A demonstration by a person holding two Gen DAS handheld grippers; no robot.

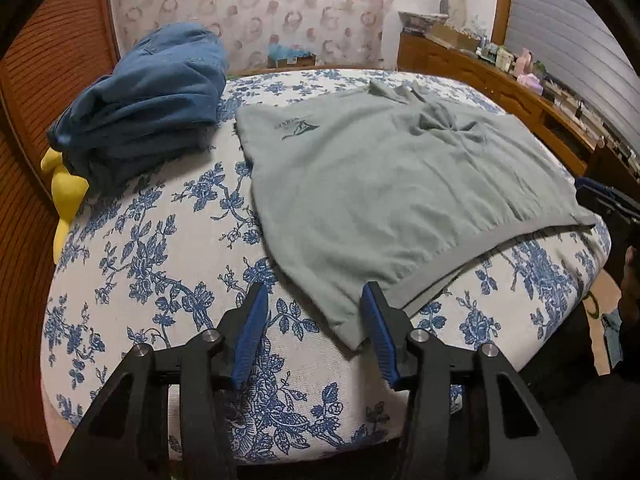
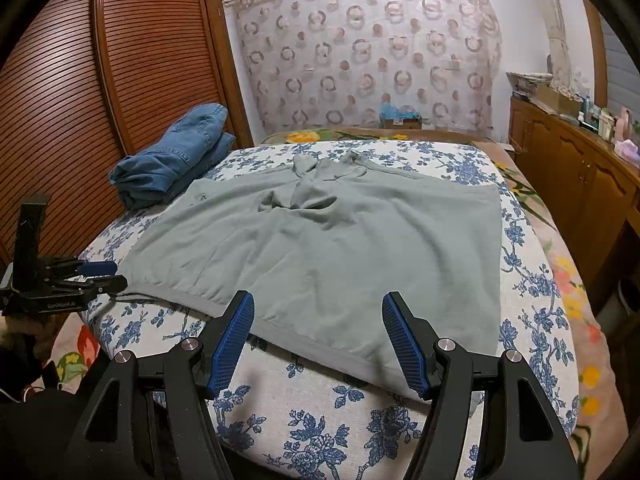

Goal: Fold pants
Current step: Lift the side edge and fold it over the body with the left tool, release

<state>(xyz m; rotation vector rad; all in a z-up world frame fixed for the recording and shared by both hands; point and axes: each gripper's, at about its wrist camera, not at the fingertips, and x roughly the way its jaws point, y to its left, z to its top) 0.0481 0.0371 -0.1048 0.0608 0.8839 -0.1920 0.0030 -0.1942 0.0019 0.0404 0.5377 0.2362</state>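
Grey-green pants (image 1: 380, 184) lie spread flat on a blue-floral cushion (image 1: 160, 264), waistband toward me; they also show in the right wrist view (image 2: 340, 248). My left gripper (image 1: 314, 300) is open and empty, its jaws straddling the near left corner of the waistband. It appears in the right wrist view (image 2: 100, 274) at the pants' left edge. My right gripper (image 2: 318, 312) is open and empty just above the waistband's near edge. It shows at the far right in the left wrist view (image 1: 608, 200).
Folded blue jeans (image 1: 144, 108) (image 2: 176, 152) sit at the cushion's back left, with a yellow item (image 1: 66, 188) beside them. A slatted wooden wardrobe (image 2: 80, 92) stands left. A cluttered wooden cabinet (image 2: 576, 160) runs along the right. A patterned curtain (image 2: 368, 52) hangs behind.
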